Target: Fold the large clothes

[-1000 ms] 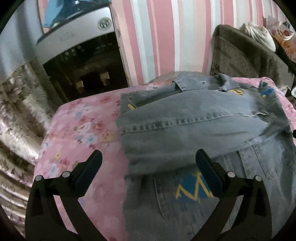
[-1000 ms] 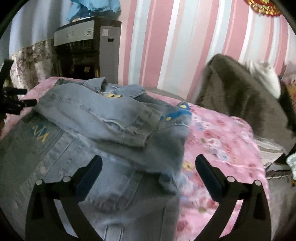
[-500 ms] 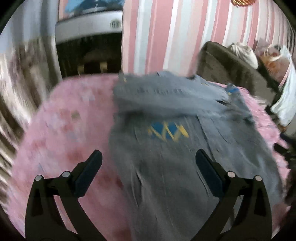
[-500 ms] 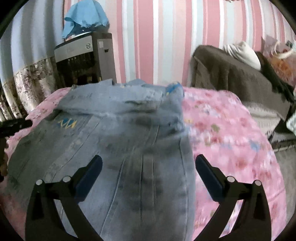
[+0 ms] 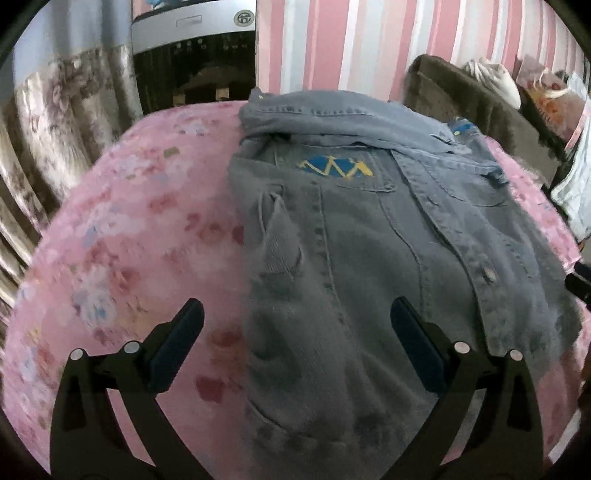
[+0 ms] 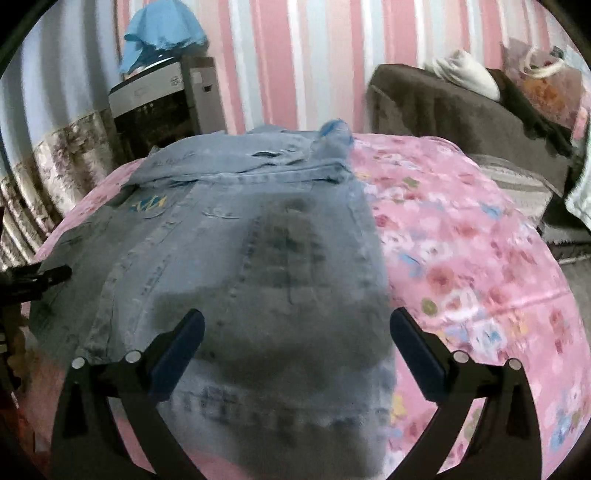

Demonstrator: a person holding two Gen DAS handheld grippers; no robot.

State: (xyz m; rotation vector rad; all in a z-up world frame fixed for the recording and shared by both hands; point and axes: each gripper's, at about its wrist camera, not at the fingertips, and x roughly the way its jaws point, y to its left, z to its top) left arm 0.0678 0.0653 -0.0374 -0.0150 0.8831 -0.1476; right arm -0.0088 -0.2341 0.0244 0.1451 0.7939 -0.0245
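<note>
Across the bed (image 5: 122, 236): heavy, stiff denim jacket (image 5: 351, 258); left gripper (image 5: 295, 343), right gripper (image 6: 295, 343) spread wide, empty; grab thick hem corners.

No word or number reads clearly; the denim jacket (image 5: 369, 236) carries a yellow zigzag on a blue patch (image 5: 338, 168), a mark rather than letters; the grey appliance (image 5: 195, 22) bears a round logo (image 5: 244, 17), too blurred to make out.
</note>
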